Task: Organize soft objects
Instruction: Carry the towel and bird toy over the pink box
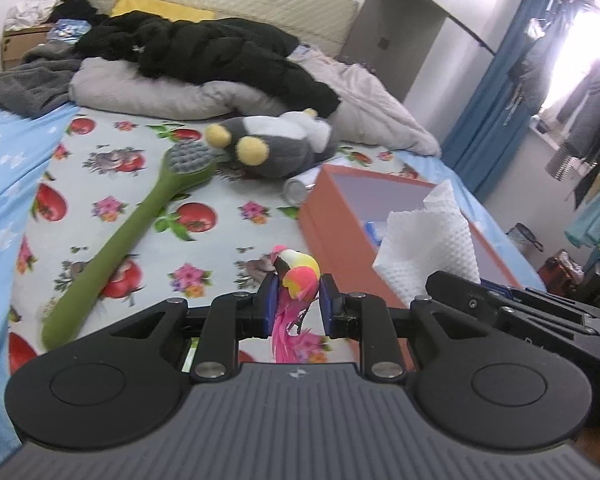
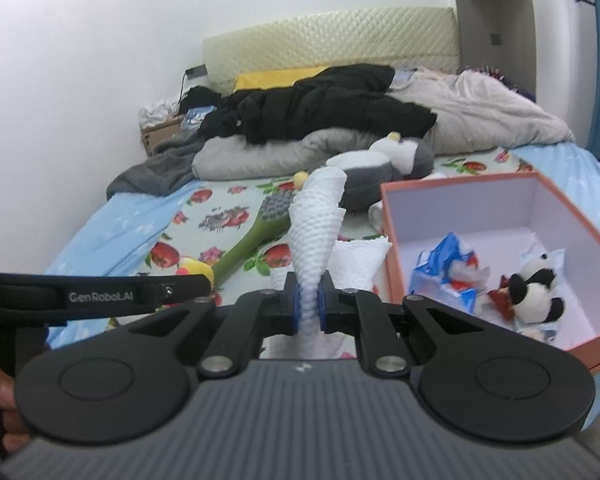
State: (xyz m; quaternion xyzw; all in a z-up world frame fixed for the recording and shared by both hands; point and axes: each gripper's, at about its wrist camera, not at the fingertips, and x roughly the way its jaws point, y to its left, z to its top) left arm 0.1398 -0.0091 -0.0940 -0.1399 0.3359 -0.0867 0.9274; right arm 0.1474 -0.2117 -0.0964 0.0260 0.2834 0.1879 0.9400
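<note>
My left gripper (image 1: 299,300) is shut on a small pink and yellow toy bird (image 1: 300,276), held above the flowered sheet. A white foam net sleeve (image 2: 316,232) stands up from my right gripper (image 2: 309,304), which is shut on it; the sleeve (image 1: 428,240) also shows at the right of the left wrist view. The orange box (image 2: 496,184) lies open on the bed to the right, with a small panda plush (image 2: 534,286) and a blue and white wrapper (image 2: 444,268) inside. A grey and white plush (image 1: 276,144) with yellow feet lies beyond.
A green long-handled brush (image 1: 128,232) lies across the sheet at the left. A black jacket (image 1: 204,48), grey pillow (image 1: 156,96) and beige blanket (image 2: 488,112) pile up at the headboard. A white cup (image 2: 376,216) lies beside the box. Clothes hang at the far right by the blue curtain (image 1: 496,80).
</note>
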